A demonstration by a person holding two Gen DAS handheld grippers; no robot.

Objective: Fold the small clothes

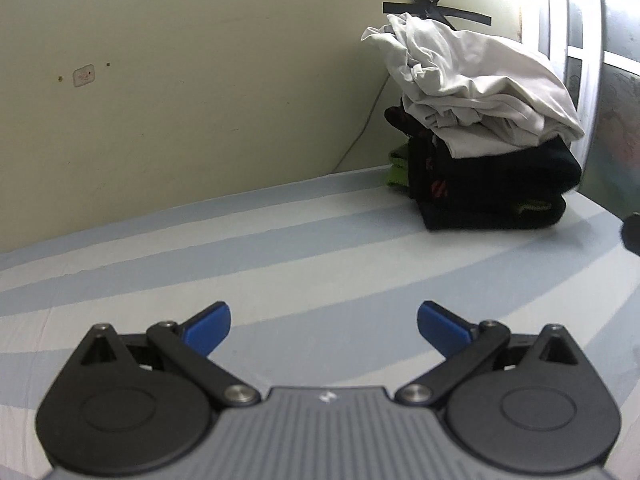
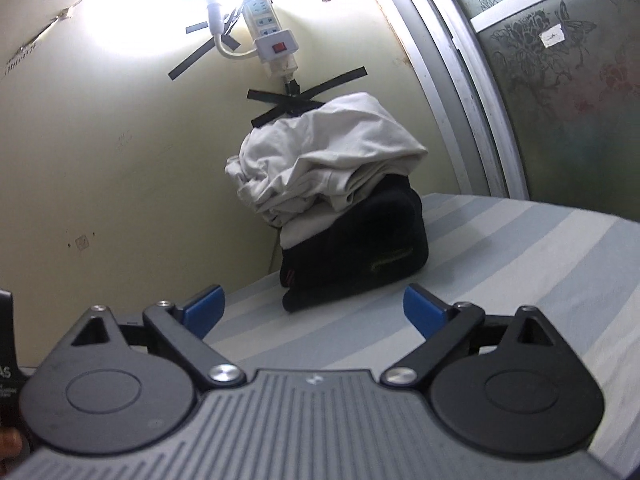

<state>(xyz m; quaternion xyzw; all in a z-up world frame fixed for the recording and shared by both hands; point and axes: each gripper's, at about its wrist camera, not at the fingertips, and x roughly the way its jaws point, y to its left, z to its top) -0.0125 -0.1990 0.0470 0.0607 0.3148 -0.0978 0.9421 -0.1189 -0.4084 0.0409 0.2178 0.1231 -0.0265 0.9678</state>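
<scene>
Crumpled matt cloth pile (image 2: 332,184), smooth striped sheet (image 1: 280,248)

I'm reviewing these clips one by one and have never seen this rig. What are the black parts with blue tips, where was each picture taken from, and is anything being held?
Each picture comes from a camera mounted on a hand-held gripper, looking forward along its two fingers. The black linkages with blue tips are the left gripper in the left wrist view and the right gripper in the right wrist view. Both stand open with nothing between them. Ahead, on a striped bedsheet, sits a pile of clothes: a crumpled white garment on top of dark garments, against a yellowish wall with a power strip taped to it.
</scene>
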